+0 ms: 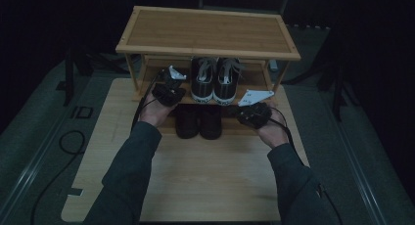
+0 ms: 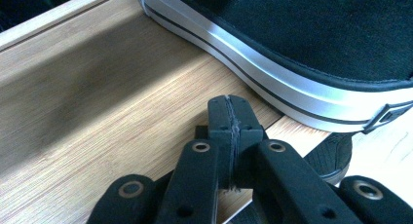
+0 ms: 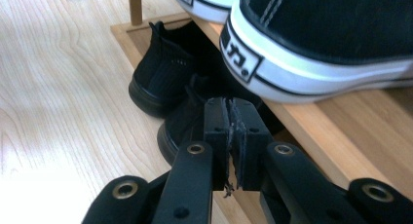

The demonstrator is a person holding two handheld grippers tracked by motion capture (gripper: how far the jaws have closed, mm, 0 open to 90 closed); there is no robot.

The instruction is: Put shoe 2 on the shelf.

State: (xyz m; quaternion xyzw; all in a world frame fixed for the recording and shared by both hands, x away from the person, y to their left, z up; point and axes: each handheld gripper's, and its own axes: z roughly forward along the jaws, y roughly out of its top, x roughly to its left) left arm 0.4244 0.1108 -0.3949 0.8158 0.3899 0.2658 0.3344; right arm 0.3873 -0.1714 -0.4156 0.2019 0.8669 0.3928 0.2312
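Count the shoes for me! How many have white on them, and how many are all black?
Black-and-white sneakers, on the middle shelf of the wooden rack: 2
All-black shoes, on the bottom shelf: 2
Total: 4 shoes

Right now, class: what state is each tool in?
Left tool: closed, holding nothing, beside the sneaker.
Right tool: closed, holding nothing, near the black shoes.

Dim scene. Bamboo shoe rack (image 1: 208, 32) stands at far end of pale worktop (image 1: 195, 181). Black-and-white sneakers (image 1: 215, 80) paired on middle shelf; black shoes (image 1: 198, 121) below them on bottom shelf. Left gripper (image 1: 169, 90) left of sneakers, right gripper (image 1: 253, 112) right of black shoes. Both forearms in grey sleeves.
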